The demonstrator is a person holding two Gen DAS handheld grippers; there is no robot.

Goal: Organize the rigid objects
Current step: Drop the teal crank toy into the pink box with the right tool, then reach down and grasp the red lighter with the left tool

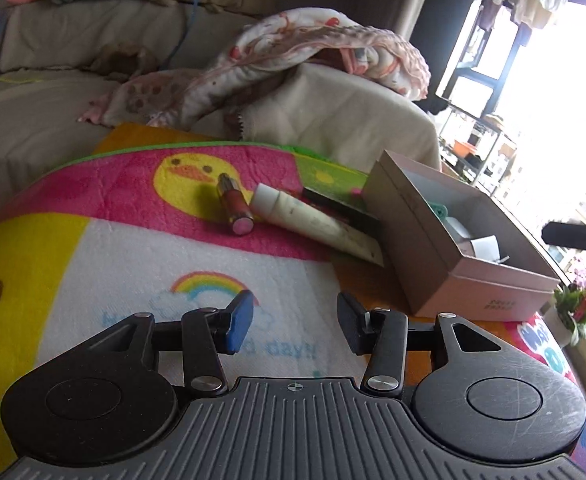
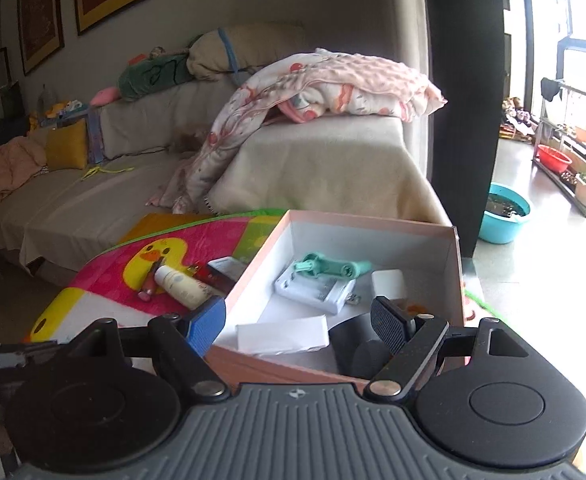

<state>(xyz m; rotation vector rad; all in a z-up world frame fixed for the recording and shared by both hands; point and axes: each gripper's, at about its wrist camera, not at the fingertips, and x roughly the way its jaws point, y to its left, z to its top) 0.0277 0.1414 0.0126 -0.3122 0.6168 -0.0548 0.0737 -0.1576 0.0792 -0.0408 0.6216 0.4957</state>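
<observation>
Left wrist view: left gripper (image 1: 293,322) gapes empty; right gripper (image 2: 301,320) too — reaching carelessly, either could roll the round pink lipstick tube (image 1: 233,208) off the duck-print fleece mat (image 1: 105,248).

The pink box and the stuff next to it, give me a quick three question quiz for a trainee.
1. True or false: the pink box already holds items such as a green tool and a white charger.
2. Multiple choice: the cream tube lies A) inside the box, B) on the mat beside the box, C) between the left gripper fingers.
3. Fill in: the pink lip gloss lies on the ____ drawing of the mat.

Key: 1 true. 2 B. 3 duck. The left gripper and the right gripper are open and hold nothing.
</observation>
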